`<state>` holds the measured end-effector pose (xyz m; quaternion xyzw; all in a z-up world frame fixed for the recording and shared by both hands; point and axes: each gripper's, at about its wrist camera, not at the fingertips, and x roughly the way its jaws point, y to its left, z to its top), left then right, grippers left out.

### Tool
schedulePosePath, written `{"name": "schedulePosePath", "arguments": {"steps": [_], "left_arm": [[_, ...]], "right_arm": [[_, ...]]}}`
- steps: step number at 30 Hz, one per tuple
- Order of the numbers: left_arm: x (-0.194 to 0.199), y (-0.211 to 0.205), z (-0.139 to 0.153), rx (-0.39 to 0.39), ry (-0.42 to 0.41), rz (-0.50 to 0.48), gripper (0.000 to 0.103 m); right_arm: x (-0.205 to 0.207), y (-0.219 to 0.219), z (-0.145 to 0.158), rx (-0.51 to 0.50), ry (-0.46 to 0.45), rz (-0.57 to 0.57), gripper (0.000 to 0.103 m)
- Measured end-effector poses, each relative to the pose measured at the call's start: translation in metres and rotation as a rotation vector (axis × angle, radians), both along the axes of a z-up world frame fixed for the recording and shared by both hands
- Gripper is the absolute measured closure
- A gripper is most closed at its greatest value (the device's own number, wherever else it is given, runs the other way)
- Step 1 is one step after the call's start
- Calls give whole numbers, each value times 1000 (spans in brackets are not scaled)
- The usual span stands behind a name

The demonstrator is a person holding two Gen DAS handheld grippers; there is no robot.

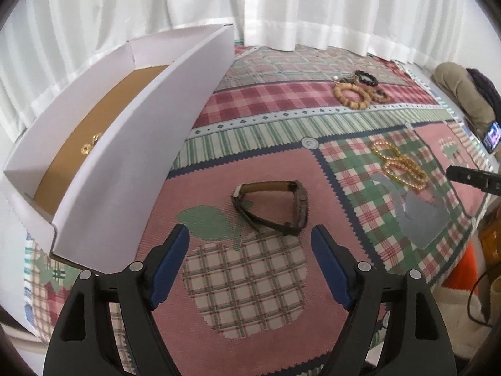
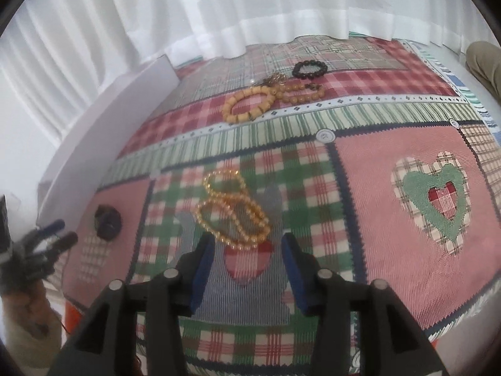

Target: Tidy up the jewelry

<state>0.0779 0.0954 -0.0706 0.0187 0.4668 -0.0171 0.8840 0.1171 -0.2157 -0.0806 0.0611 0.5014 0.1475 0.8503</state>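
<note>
My left gripper (image 1: 250, 235) is open over the patchwork cloth (image 1: 244, 297), with nothing between its blue pads. A brown leather watch (image 1: 272, 206) lies just beyond its fingertips. At the left stands an open white box (image 1: 131, 144) with gold earrings (image 1: 90, 144) on its brown floor. My right gripper (image 2: 247, 244) is open too, its pads apart and bare. A gold bead necklace (image 2: 231, 210) lies coiled on the cloth right in front of its tips. In the right wrist view the watch (image 2: 108, 222) lies far left, near the left gripper (image 2: 47, 244).
Farther back lie a wooden bead bracelet (image 2: 247, 106), a brown bead bracelet (image 2: 300, 92) and a black bead bracelet (image 2: 310, 69). White curtains (image 1: 281, 6) hang behind. A person's khaki leg (image 1: 454, 94) and a phone (image 1: 491, 134) are at the right edge.
</note>
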Motion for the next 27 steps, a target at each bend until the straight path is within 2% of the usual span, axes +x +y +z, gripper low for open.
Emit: {"name": "schedulePosePath", "arguments": {"steps": [11, 20, 27], "left_arm": [[-4, 1, 1, 7, 5, 13, 21], [-8, 9, -1, 8, 12, 31, 21], [-13, 19, 2, -49, -2, -8, 22]], "right_arm": [[-12, 2, 6, -14, -23, -9, 55], [-14, -9, 6, 19, -15, -41, 54], [-17, -36, 11, 18, -26, -110, 54]]}}
